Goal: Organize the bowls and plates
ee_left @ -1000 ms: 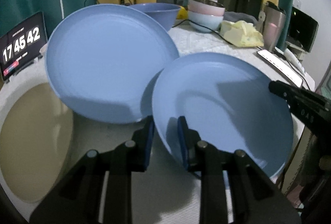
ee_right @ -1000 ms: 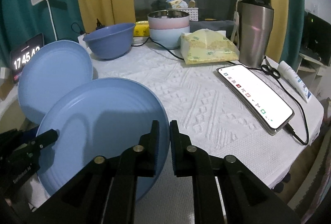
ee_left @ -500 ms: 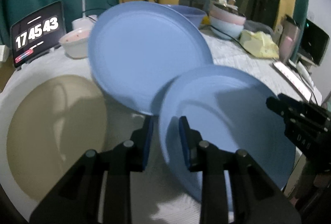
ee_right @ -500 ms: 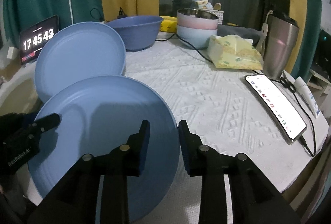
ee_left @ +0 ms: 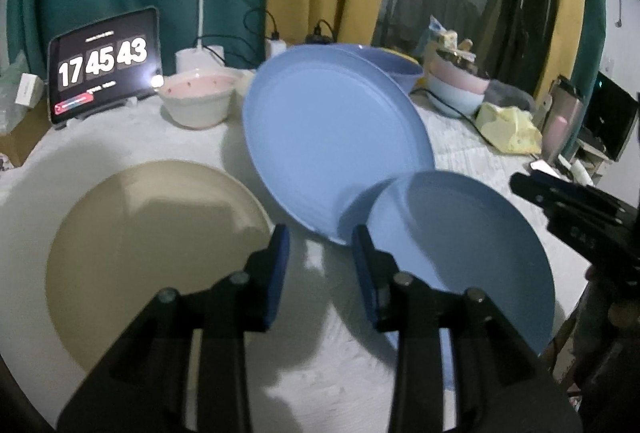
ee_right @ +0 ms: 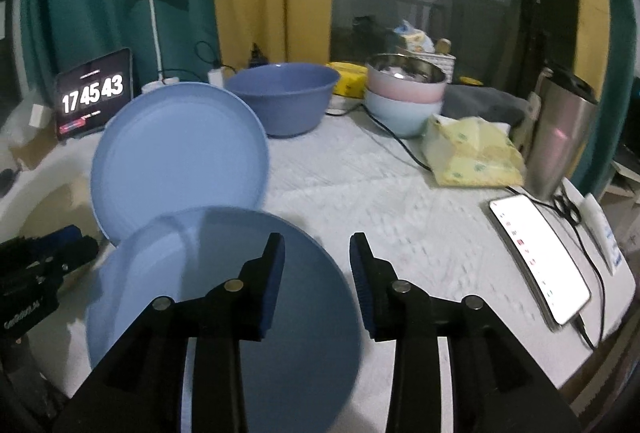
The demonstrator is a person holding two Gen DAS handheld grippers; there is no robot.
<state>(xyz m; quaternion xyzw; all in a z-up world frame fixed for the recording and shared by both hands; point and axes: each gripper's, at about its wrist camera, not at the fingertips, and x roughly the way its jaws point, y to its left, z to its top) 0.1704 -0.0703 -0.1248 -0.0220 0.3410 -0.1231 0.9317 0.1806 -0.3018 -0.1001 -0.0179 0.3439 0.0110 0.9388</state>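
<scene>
Clock tablet (ee_left: 102,67) at the table's far-left edge reads 17 45 43; beige plate (ee_left: 148,257) lies flat at the near-left edge, just left of your L gripper (ee_left: 318,261), jaws opening w/ nothing between them. Near blue plate (ee_right: 224,309) sits tilted at the near edge betw. both tongs, to the right of L's right finger and under R's left one, its far rim overlapping the tilted rear blue plate (ee_right: 180,157). R gripper (ee_right: 318,273) jaws are opening too, gap empty, plate rim just left of it; R looks nearer, and L's body reads "GenRobot.AI" (partly legible).
</scene>
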